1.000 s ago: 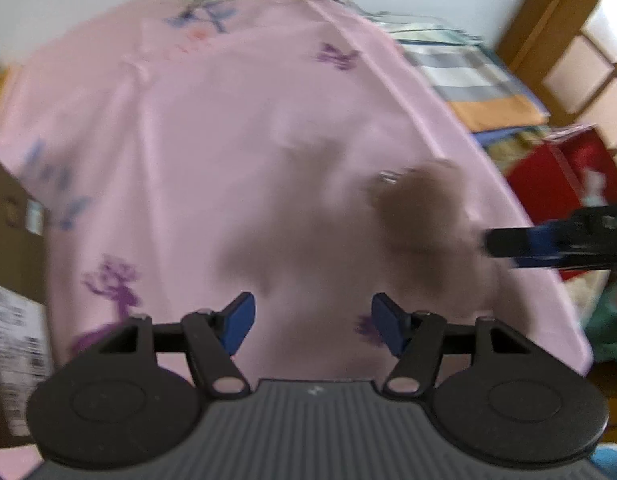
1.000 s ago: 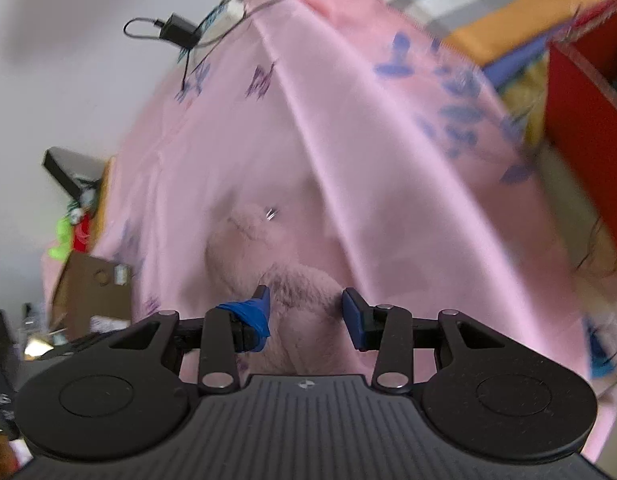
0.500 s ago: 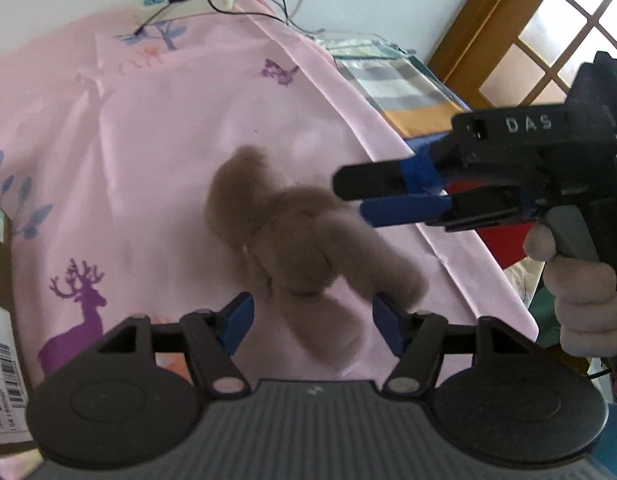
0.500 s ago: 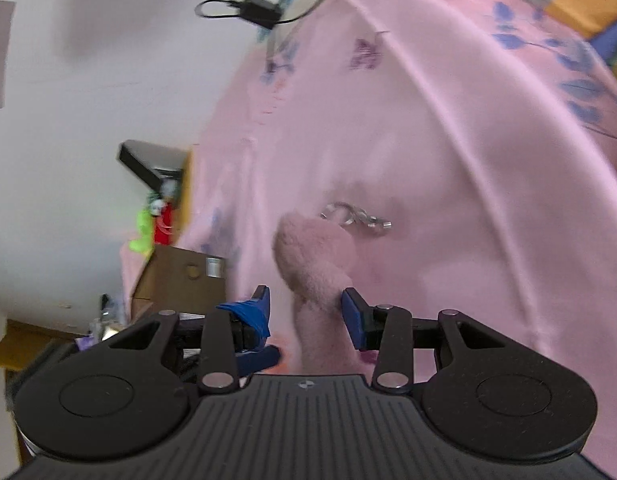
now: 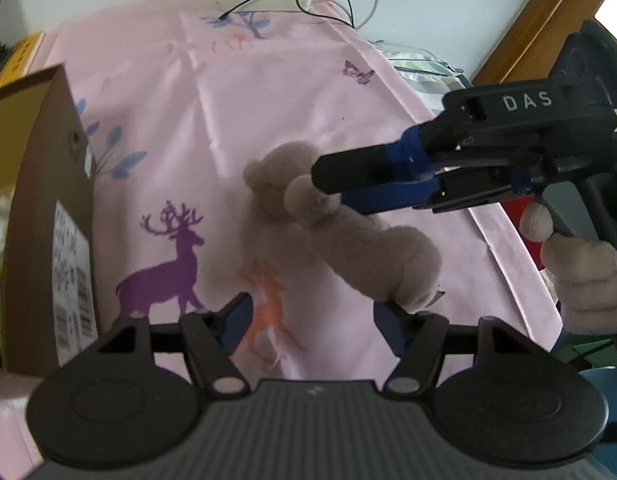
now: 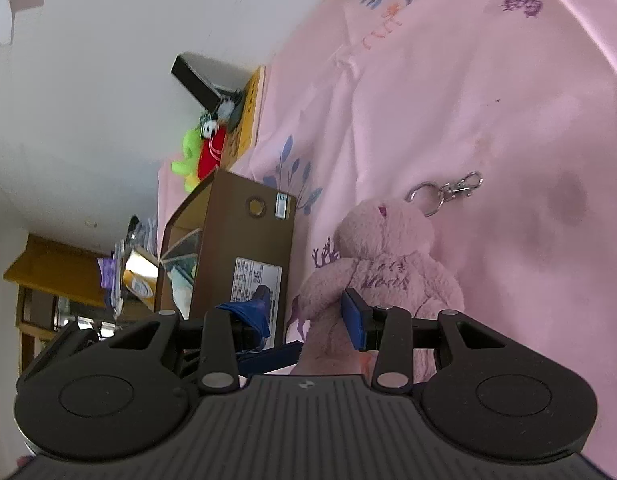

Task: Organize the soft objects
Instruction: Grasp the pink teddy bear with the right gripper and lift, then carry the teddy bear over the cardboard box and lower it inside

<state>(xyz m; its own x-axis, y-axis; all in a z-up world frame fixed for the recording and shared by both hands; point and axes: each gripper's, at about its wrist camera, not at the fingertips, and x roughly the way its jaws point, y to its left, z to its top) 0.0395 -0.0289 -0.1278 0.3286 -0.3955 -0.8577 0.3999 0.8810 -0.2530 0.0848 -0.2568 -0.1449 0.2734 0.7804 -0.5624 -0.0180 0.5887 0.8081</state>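
Right gripper (image 5: 328,188) pinches plush (image 5: 348,232) by one limb, above sheet (image 5: 268,100). Left gripper (image 5: 312,320) spread, plush end at its right finger. Box (image 5: 40,200) left.

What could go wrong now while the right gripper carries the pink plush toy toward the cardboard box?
1. The right gripper pinches the plush toy only at one limb, so the soft body hangs and may slip out.
2. The metal keyring dangles from its head and could catch on the rim of the cardboard box.
3. The open left gripper sits just under the toy and may bump it.
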